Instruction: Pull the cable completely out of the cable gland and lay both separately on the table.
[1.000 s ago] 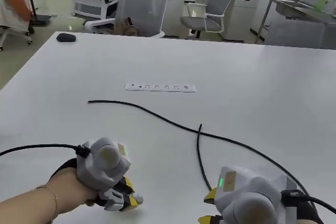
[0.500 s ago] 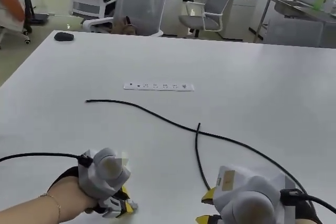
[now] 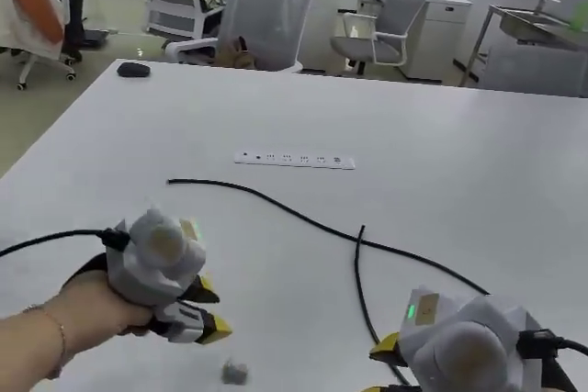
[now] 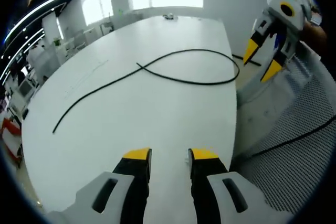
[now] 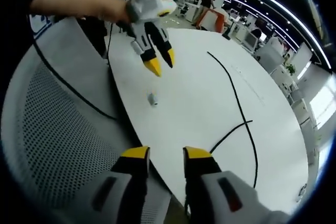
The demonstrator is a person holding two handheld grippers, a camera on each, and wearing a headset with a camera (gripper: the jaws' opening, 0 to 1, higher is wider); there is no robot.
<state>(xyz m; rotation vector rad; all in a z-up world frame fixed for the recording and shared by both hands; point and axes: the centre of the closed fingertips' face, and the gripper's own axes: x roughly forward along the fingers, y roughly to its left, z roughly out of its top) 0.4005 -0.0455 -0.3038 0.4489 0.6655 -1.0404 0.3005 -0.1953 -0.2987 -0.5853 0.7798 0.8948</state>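
A small grey cable gland (image 3: 234, 373) lies by itself on the white table (image 3: 441, 153), just below my left gripper (image 3: 216, 311). That gripper hovers over it, open, with nothing between its yellow-tipped fingers. In the right gripper view the gland (image 5: 153, 99) sits under the left gripper (image 5: 161, 64). A long black cable (image 3: 276, 206) runs loose across the table and crosses itself near the middle. My right gripper (image 3: 377, 369) is at the near edge by the cable's end, open and holding nothing. In the left gripper view the cable (image 4: 184, 80) loops ahead of my left gripper (image 4: 170, 156), and the right gripper (image 4: 260, 64) shows at upper right.
A white power strip (image 3: 294, 160) lies beyond the cable. A black mouse (image 3: 133, 69) rests at the far left corner. Grey office chairs (image 3: 266, 16) stand behind the table. A mesh chair seat (image 5: 52, 140) is close under the table's near edge.
My left gripper has risen and moved slightly left, and the grey gland now lies on the table below it. The right gripper stays at the near edge.
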